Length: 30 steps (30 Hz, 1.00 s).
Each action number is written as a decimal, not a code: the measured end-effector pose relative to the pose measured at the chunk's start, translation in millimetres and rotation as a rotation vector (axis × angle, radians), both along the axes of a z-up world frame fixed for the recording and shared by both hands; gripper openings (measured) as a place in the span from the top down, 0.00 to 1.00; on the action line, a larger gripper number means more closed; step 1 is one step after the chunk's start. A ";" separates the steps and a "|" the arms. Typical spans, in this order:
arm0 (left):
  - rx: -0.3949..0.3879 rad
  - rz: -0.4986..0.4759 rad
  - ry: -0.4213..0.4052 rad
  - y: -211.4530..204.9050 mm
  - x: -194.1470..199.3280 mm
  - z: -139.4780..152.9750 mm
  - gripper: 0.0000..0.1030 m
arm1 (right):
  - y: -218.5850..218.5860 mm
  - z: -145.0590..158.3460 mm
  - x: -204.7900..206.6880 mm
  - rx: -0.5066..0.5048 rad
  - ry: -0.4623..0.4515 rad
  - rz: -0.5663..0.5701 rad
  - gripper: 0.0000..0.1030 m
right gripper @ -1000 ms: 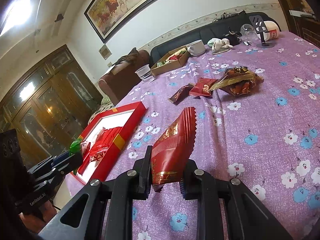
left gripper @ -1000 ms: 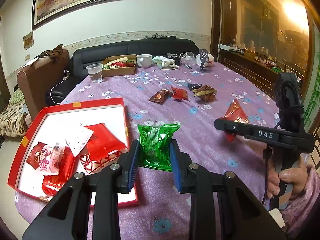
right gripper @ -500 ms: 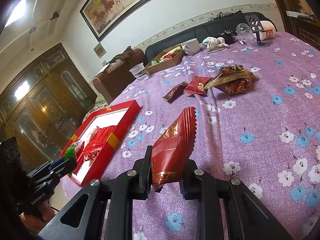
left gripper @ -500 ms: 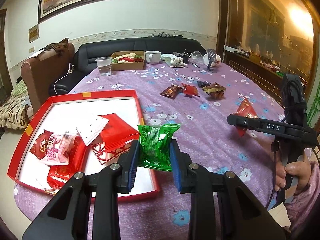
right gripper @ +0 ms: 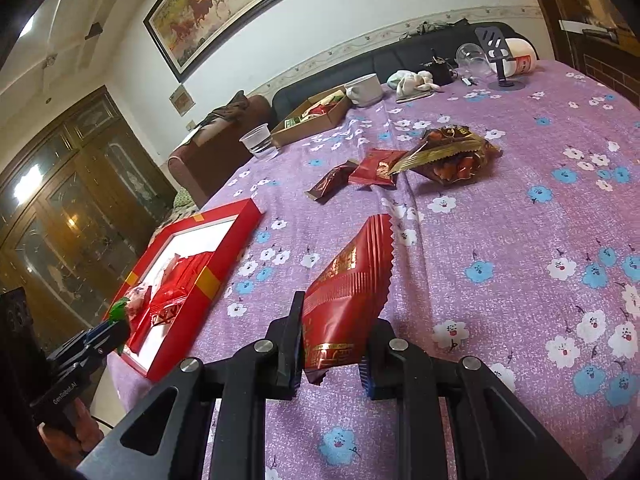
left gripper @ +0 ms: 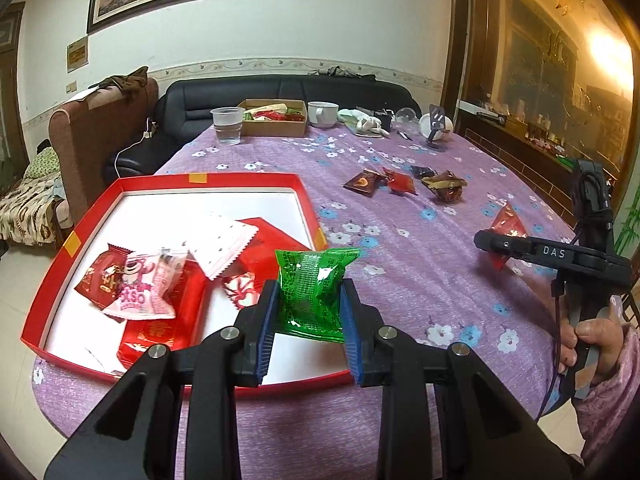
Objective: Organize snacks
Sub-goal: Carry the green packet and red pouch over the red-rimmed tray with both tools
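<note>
My left gripper (left gripper: 308, 300) is shut on a green snack packet (left gripper: 314, 290), held over the near right corner of the red tray (left gripper: 52, 268). Several red, pink and white packets (left gripper: 148, 284) lie inside the tray. In the right wrist view my right gripper (right gripper: 334, 330) is shut on a red snack packet (right gripper: 352, 280), held upright above the purple flowered tablecloth. The left wrist view shows that right gripper (left gripper: 504, 246) at the right, with a hand on its handle. Loose snack packets (left gripper: 400, 180) lie mid-table; from the right wrist they appear as packets (right gripper: 384, 164).
A cardboard box of snacks (left gripper: 274, 118), a plastic cup (left gripper: 227, 125), a white mug (left gripper: 322, 113), a cloth and a phone stand (left gripper: 436, 128) sit at the table's far end. A black sofa and a brown armchair stand behind it. The table's near edge lies under both grippers.
My left gripper has carried the green packet leftward, from beside the tray's right edge to over its near right corner. The right gripper has kept its place with the red packet.
</note>
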<state>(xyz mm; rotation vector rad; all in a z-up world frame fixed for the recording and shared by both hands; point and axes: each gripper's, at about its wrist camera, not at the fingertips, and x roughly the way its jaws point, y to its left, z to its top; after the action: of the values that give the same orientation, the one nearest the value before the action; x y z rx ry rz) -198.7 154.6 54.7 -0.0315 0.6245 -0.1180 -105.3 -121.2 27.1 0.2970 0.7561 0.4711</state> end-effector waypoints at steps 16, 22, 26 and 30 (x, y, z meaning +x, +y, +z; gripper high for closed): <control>0.021 0.043 0.013 36.3 15.3 3.0 0.73 | 65.5 18.4 3.4 -0.028 -0.004 0.105 0.78; 0.033 0.097 -0.005 55.6 23.8 11.3 0.73 | 114.9 35.1 1.5 -0.041 -0.044 0.216 0.77; 0.049 0.157 -0.035 77.2 27.1 22.7 0.73 | 149.2 47.7 -4.5 -0.052 -0.077 0.301 0.77; 0.082 0.215 -0.065 95.8 31.4 35.0 0.73 | 188.2 57.2 -5.9 -0.063 -0.097 0.392 0.77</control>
<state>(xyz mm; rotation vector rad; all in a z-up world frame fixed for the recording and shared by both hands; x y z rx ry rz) -167.3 250.4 89.7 -0.0151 0.5568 0.1142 -111.2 67.0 84.3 0.0646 0.7345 0.8241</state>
